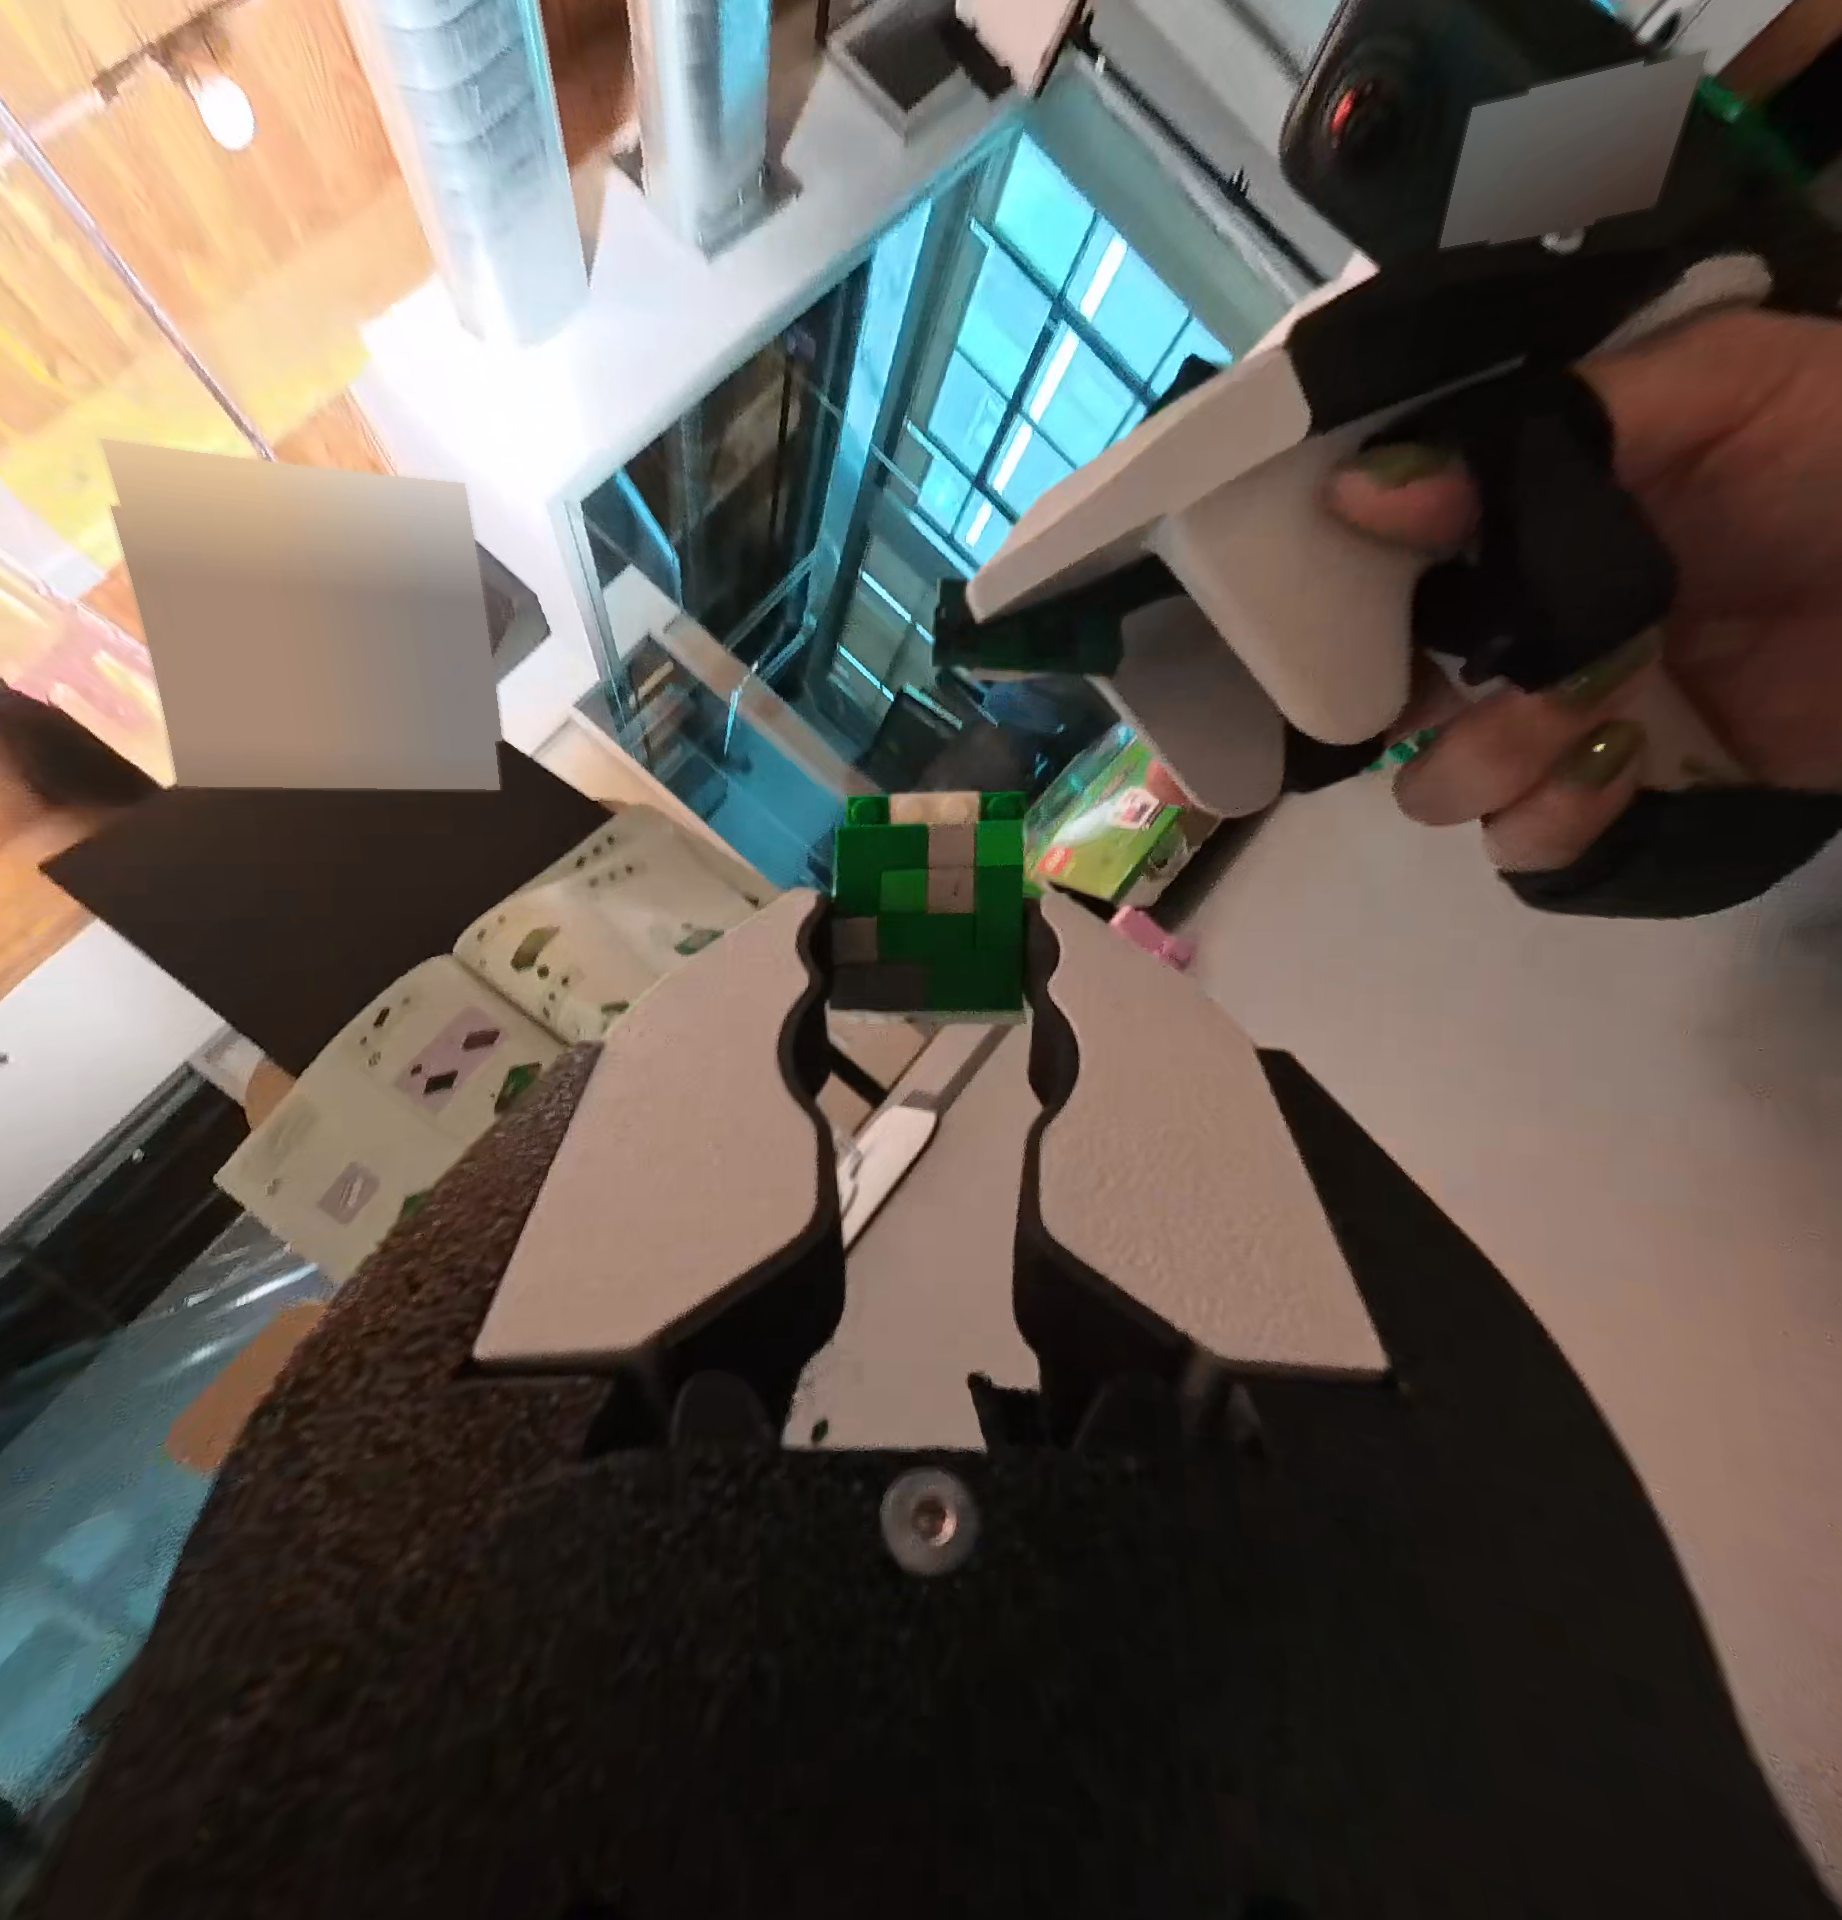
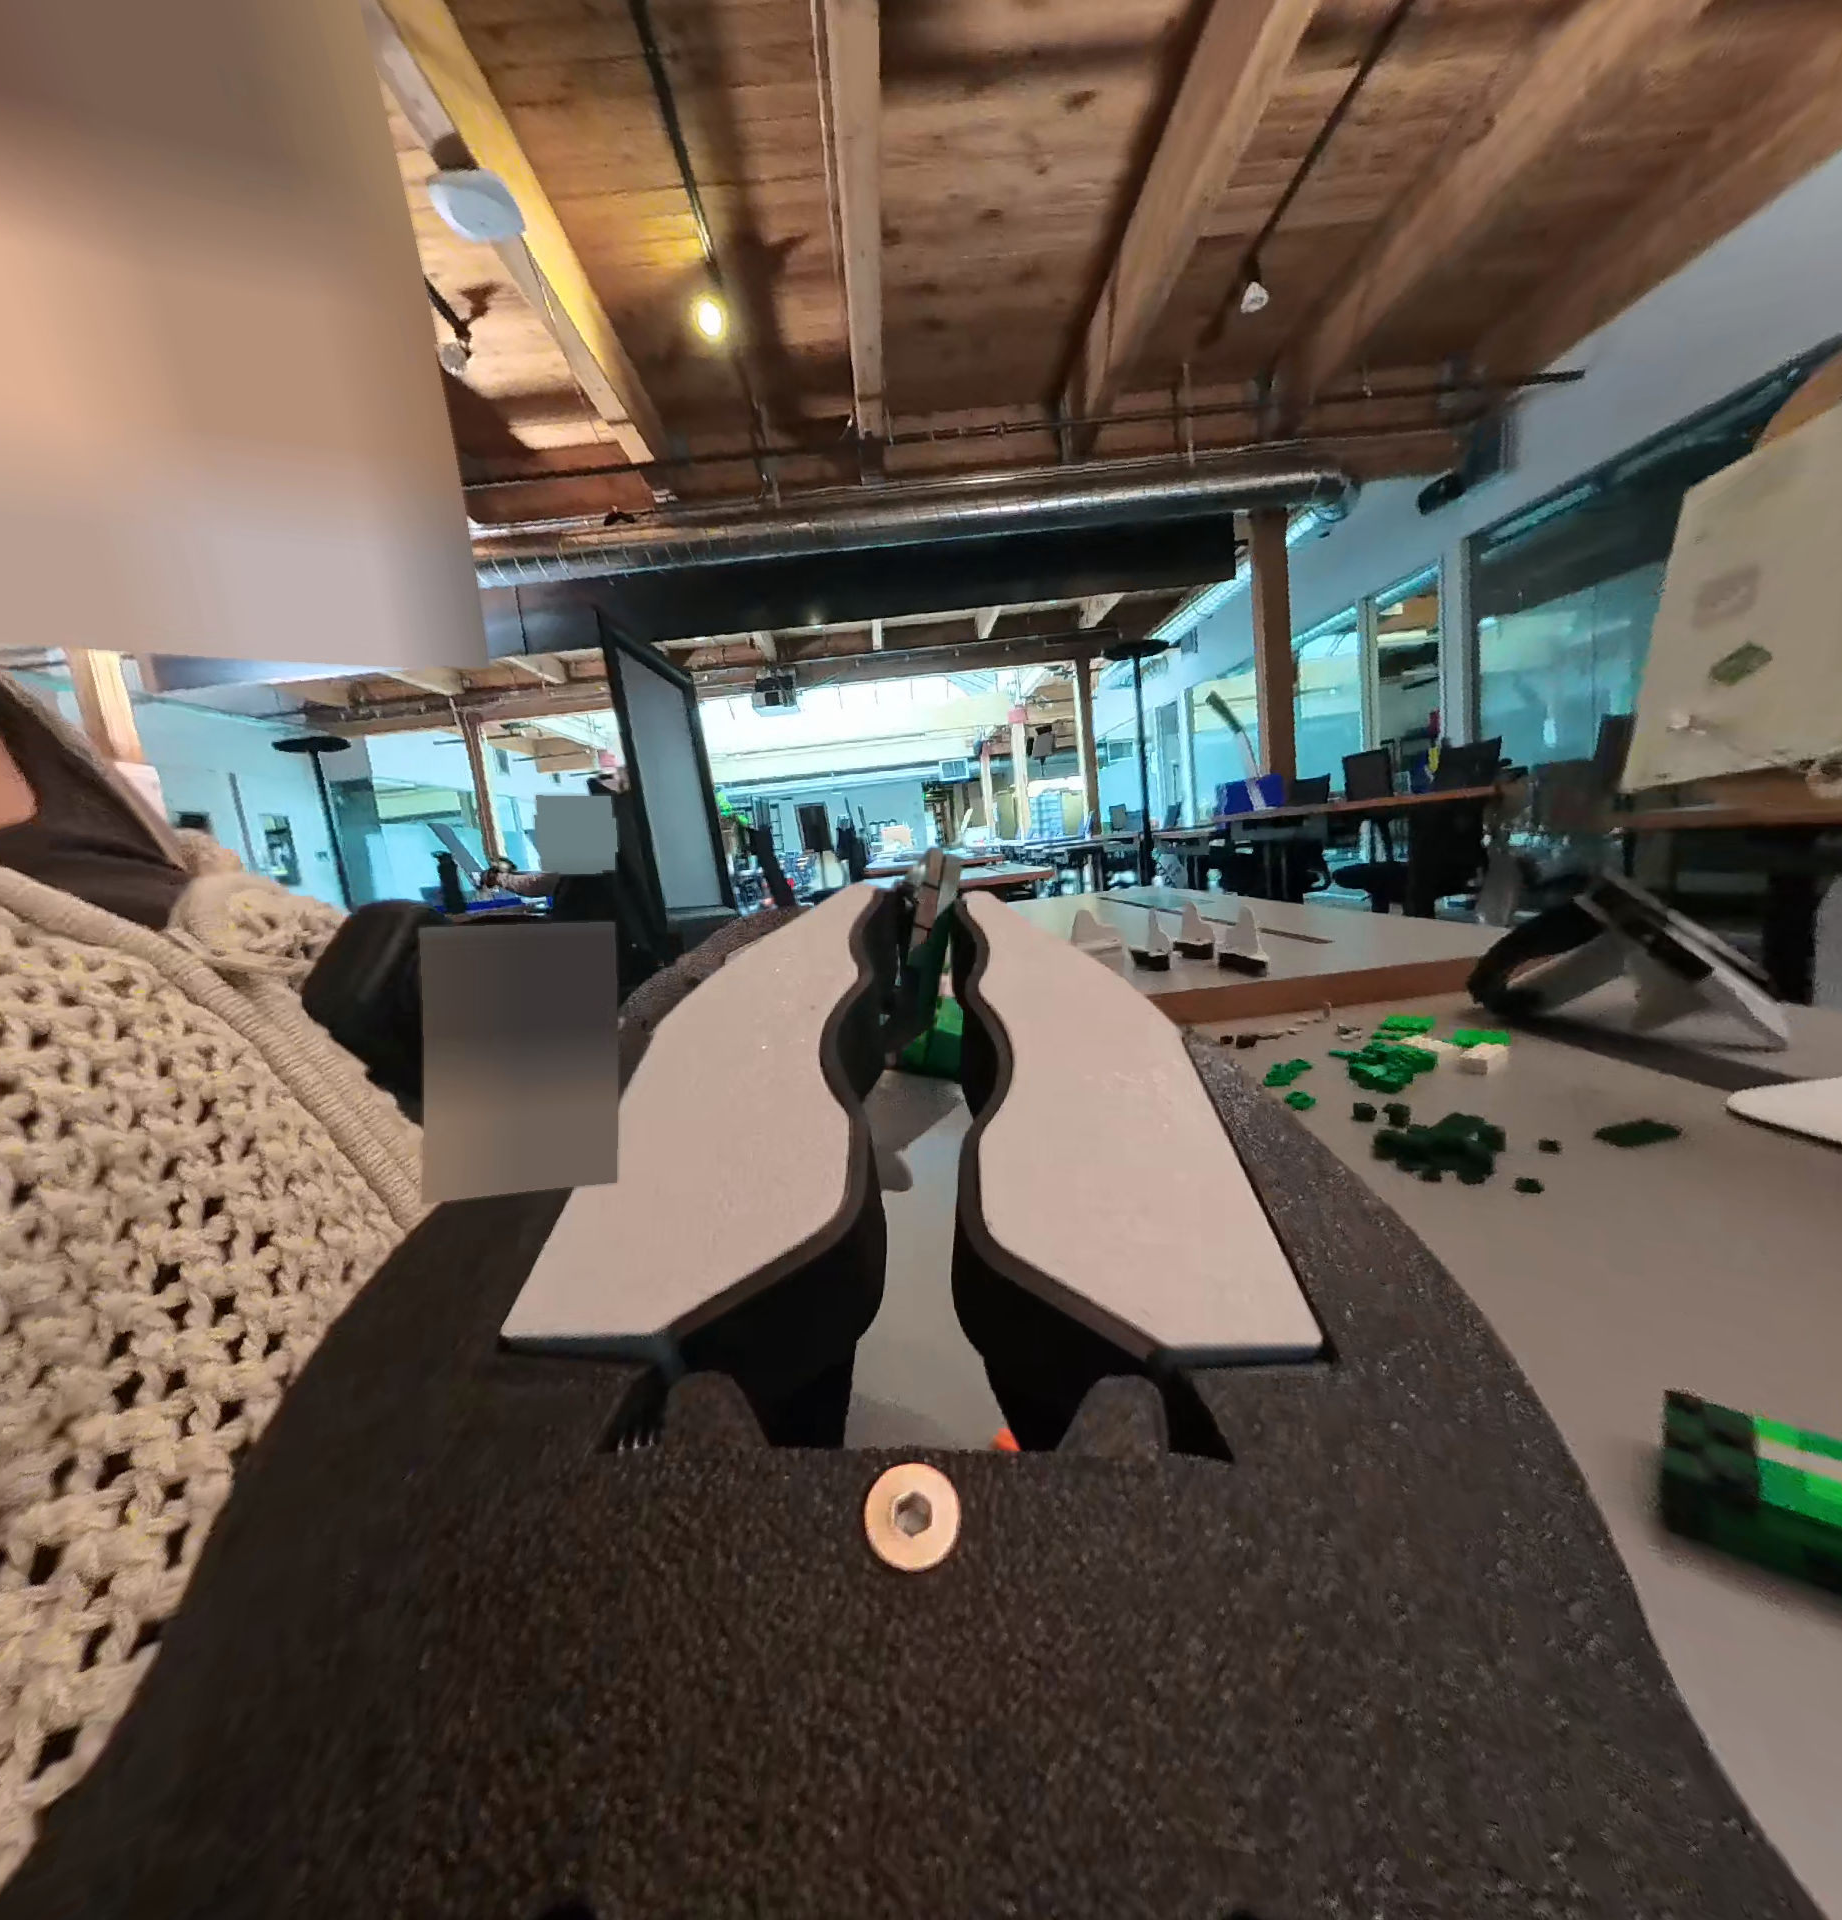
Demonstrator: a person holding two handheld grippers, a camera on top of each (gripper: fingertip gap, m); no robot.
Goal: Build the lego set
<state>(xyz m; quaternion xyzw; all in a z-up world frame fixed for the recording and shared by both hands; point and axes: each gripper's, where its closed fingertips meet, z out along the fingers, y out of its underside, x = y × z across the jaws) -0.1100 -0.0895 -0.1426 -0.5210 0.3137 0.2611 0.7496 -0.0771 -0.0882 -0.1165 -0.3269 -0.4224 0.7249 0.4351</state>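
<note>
In the left wrist view my left gripper (image 1: 927, 930) is shut on a small green and grey lego assembly (image 1: 932, 904) and holds it in the air, studs away from me. My right gripper (image 1: 984, 634), held by a hand, is up and to the right of it, shut on a dark green lego piece (image 1: 1042, 636); a gap lies between piece and assembly. In the right wrist view my right gripper (image 2: 922, 930) has its fingers almost together on the green piece (image 2: 929, 961), mostly hidden between them.
An open instruction booklet (image 1: 460, 1039), a green lego box (image 1: 1104, 847) and a pink piece (image 1: 1156, 935) lie on the grey table. Loose green bricks (image 2: 1416, 1101), a built green block (image 2: 1769, 1496) and a spare gripper (image 2: 1623, 977) lie to the right. A person in a knit sweater (image 2: 117, 1195) is at left.
</note>
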